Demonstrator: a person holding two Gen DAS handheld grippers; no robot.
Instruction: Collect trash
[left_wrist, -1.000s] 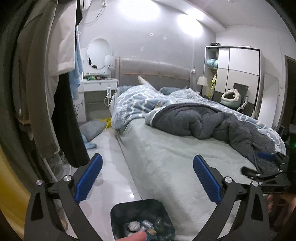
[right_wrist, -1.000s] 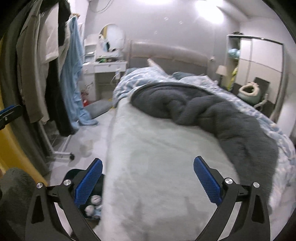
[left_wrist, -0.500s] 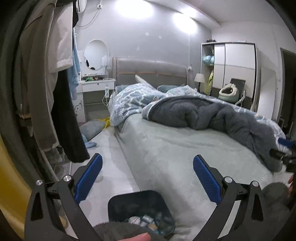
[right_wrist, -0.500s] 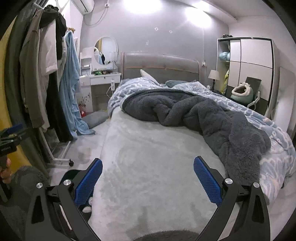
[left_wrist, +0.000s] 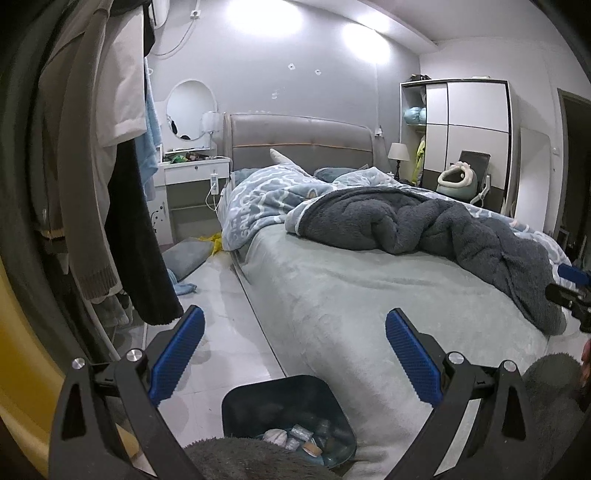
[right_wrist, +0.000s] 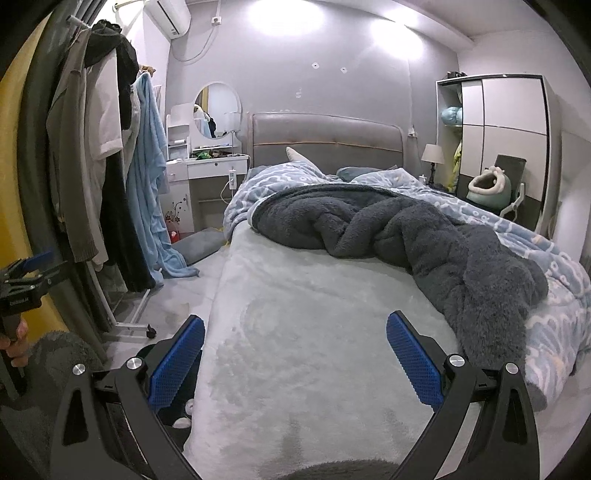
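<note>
A dark trash bin (left_wrist: 258, 402) stands on the floor by the near left corner of the bed, with several crumpled bits of trash (left_wrist: 299, 435) inside. My left gripper (left_wrist: 293, 354) hovers above it, open and empty. In the right wrist view the bin (right_wrist: 173, 402) shows only partly behind the left finger, at the bed's edge. My right gripper (right_wrist: 295, 356) is open and empty over the grey bedsheet (right_wrist: 295, 314). The left gripper (right_wrist: 26, 277) also appears at the far left edge of the right wrist view, held by a hand.
A dark fleece blanket (right_wrist: 406, 236) and blue patterned duvet (right_wrist: 546, 266) lie heaped on the bed. A clothes rack on wheels (right_wrist: 110, 184) stands left of the aisle. A white vanity with round mirror (left_wrist: 192, 173), a floor cushion (left_wrist: 184, 254) and a wardrobe (left_wrist: 461, 140) sit farther back.
Both grippers have risen and tilted up, so more of the room and ceiling shows. The bin sits lower and smaller in the left view. Both stay open.
</note>
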